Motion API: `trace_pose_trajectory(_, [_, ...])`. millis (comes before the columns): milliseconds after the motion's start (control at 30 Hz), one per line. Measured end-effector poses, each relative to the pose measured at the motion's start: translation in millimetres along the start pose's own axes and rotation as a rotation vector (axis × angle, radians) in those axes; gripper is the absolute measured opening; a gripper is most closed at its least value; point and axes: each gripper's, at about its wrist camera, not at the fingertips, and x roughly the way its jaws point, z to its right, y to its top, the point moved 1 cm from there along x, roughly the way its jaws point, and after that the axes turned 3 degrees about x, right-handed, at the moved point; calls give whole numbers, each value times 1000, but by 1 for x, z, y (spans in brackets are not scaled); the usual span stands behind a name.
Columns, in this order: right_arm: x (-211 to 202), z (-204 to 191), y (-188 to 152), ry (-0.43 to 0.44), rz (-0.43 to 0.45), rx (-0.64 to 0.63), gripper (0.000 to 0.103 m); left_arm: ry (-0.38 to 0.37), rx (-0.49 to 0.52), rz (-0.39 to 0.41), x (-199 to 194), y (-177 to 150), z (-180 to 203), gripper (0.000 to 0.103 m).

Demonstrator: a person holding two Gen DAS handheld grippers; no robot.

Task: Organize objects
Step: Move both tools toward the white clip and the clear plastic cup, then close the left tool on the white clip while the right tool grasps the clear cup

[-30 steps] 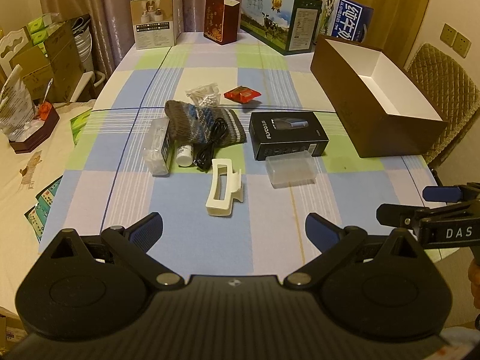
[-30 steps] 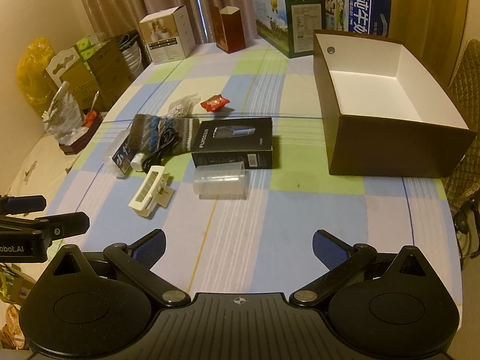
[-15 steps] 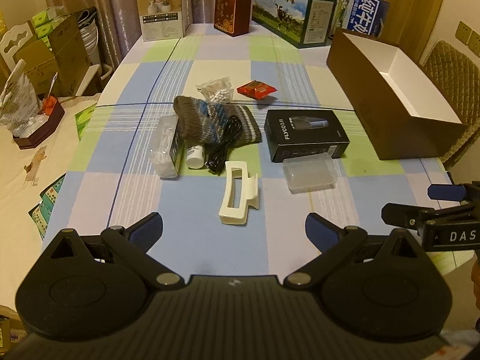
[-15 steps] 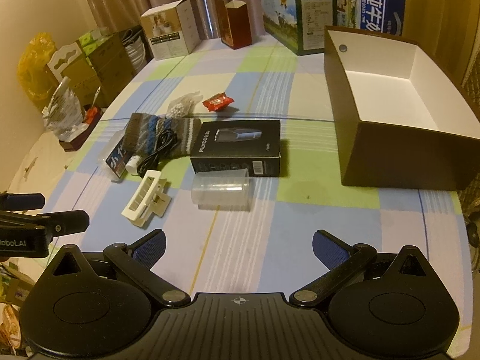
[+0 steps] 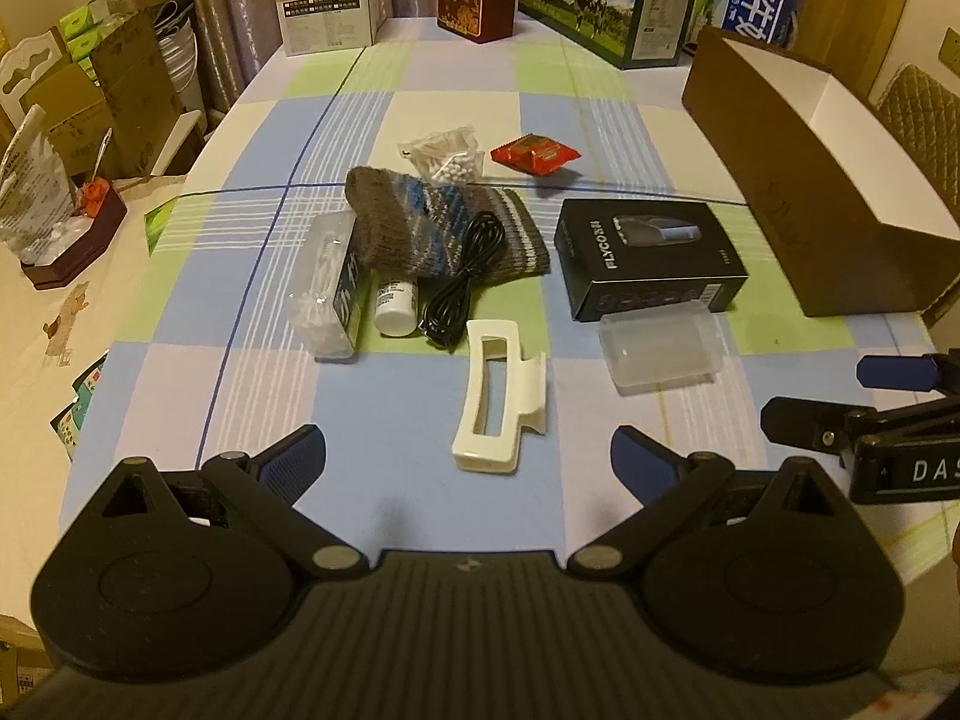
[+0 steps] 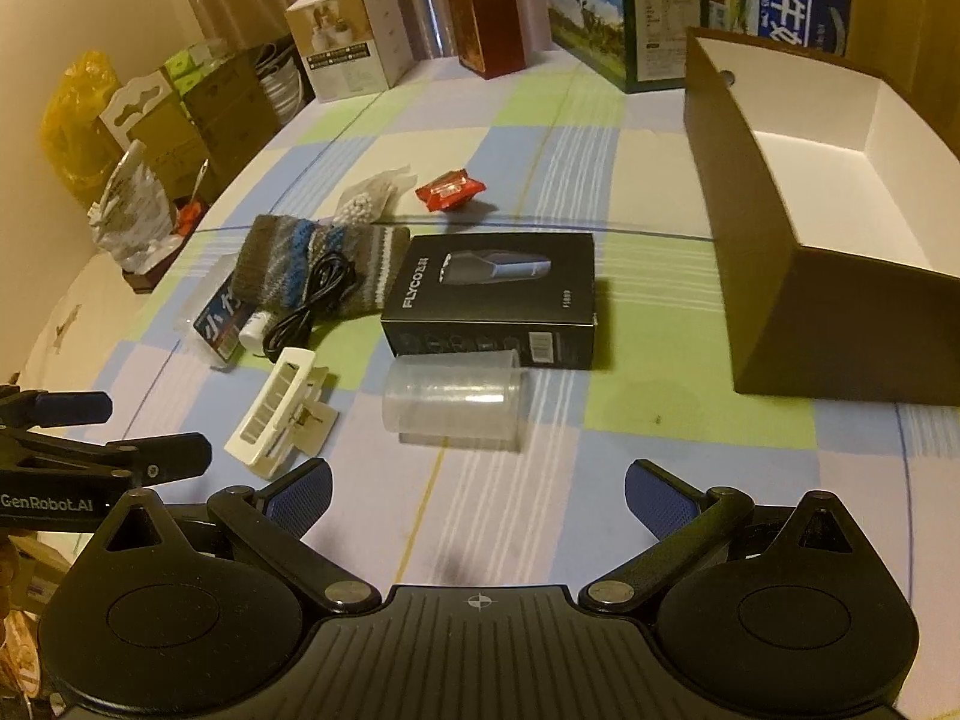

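Here, the left claw hovers low, spread wide and empty, over the surface's near edge facing the white hair clip, while the right claw, equally wide and empty, faces the clear cup.

My left wrist cam sits low over the near table edge, facing far across it, white clip close and centred. My right wrist cam looks the same way from further right, clear cup nearest, brown box at right. Both share the middle clutter and black box. Each cam catches the other gripper at its edge.
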Motion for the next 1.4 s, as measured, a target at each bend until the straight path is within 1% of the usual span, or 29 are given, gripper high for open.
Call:
trace_pose_trajectory(200, [22, -2, 4, 19, 14, -9, 101, 1, 1, 0, 22, 5, -1, 100])
trace_pose_trajectory(233, [25, -2, 4, 16, 16, -13, 99, 5, 1, 0, 25, 5, 0, 99])
trace_pose_trajectory(267, [29, -3, 6, 14, 17, -17, 94, 8, 0, 1, 28, 6, -1, 99])
trace_pose_trajectory(333, [37, -4, 9, 10, 13, -23, 89, 13, 2, -2, 34, 7, -1, 99])
trace_pose_trajectory(567, [62, -6, 12, 0, 1, -56, 79, 23, 6, -17, 50, 8, -4, 98])
trace_pose_trajectory(733, [74, -9, 13, 7, -15, -70, 79, 21, 8, -27, 60, 8, -6, 96])
trace_pose_trajectory(833, [80, -12, 14, 8, -19, -83, 79, 32, 13, -34, 64, 9, -7, 96])
trace_pose_trajectory(967, [89, -15, 16, -8, -27, -100, 78, 23, 5, -34, 66, 11, -9, 96])
trace_pose_trajectory(1000, [90, -15, 16, -15, -29, -104, 77, 23, 8, -33, 67, 11, -8, 96])
trace_pose_trajectory(1033, [91, -15, 17, -17, -30, -107, 70, 22, 11, -32, 67, 12, -8, 96])
trace_pose_trajectory(1067, [92, -14, 16, -14, -33, -108, 68, 21, 12, -32, 68, 12, -7, 96])
trace_pose_trajectory(1300, [84, 1, 12, -36, -38, -86, 67, -13, 22, -38, 75, 16, 2, 94])
trace_pose_trajectory(1400, [79, 10, 10, -44, -40, -69, 67, -24, 20, -46, 81, 18, 7, 91])
